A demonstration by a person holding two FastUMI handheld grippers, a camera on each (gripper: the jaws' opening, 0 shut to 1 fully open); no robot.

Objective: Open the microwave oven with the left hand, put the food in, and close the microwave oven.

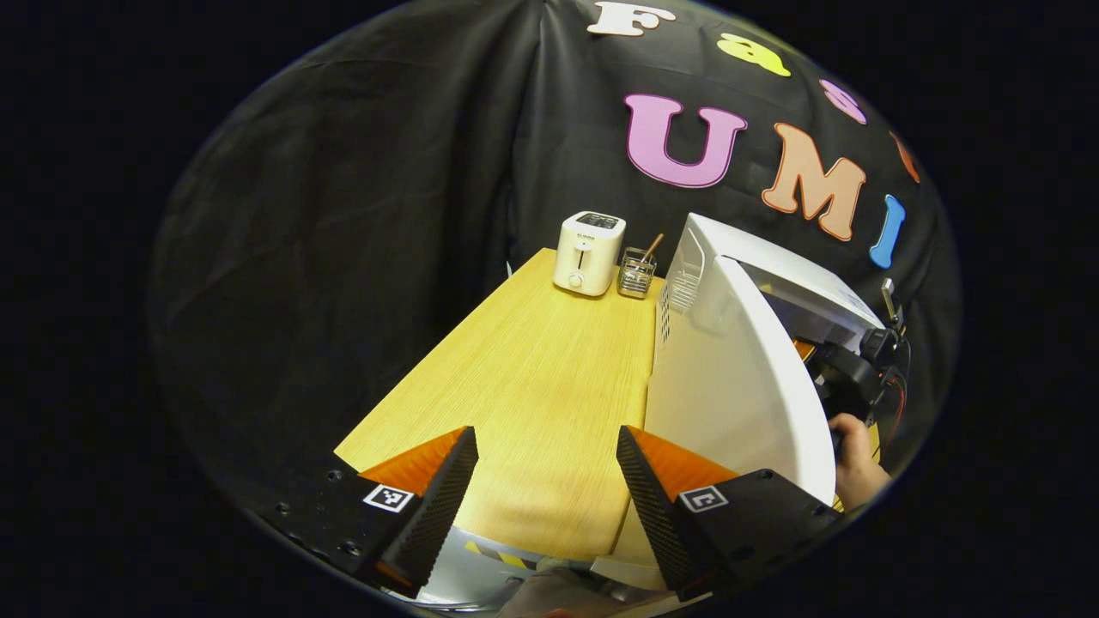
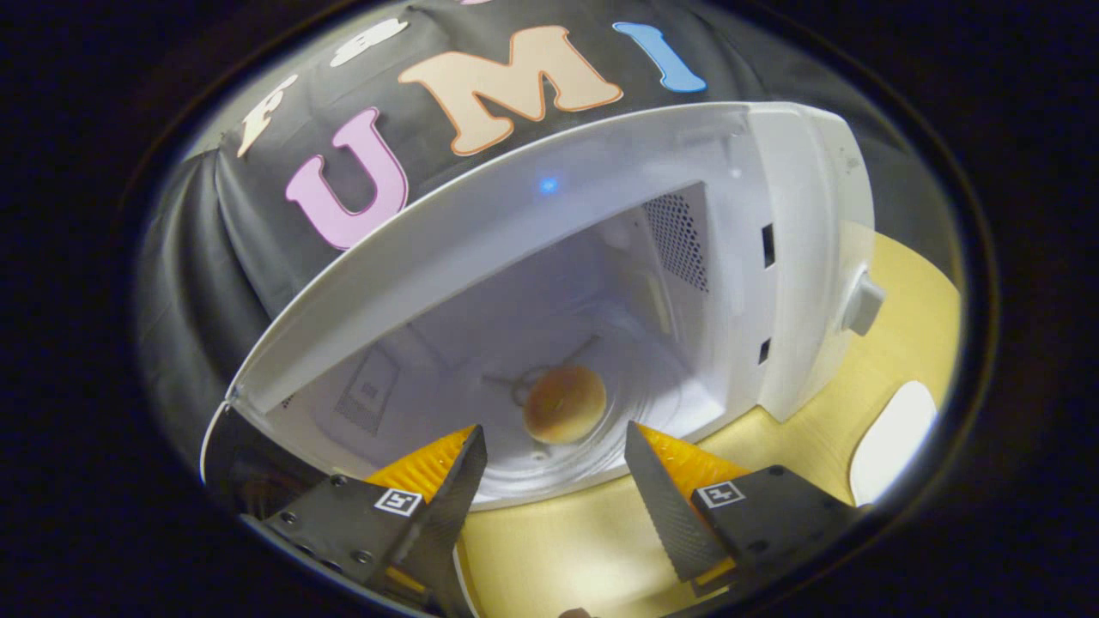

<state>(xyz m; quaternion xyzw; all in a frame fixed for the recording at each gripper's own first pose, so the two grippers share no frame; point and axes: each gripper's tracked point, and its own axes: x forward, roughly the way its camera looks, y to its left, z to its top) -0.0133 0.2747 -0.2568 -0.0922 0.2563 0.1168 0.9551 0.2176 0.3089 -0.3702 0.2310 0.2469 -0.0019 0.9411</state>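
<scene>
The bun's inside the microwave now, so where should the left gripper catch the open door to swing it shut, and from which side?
Probably the door's free edge nearest the left gripper, pushing on its smooth white outer face. That face turns toward the wooden table side, where the open jaws sit, and shows no handle to pinch. The right gripper is open and the bun lies free on the turntable.

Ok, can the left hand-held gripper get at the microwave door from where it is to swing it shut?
Probably yes. The left hand-held gripper is open and holds nothing, and the open door stands just to its right with bare table between. The bun already sits inside; the right hand-held gripper is at the opening and should withdraw first.
</scene>
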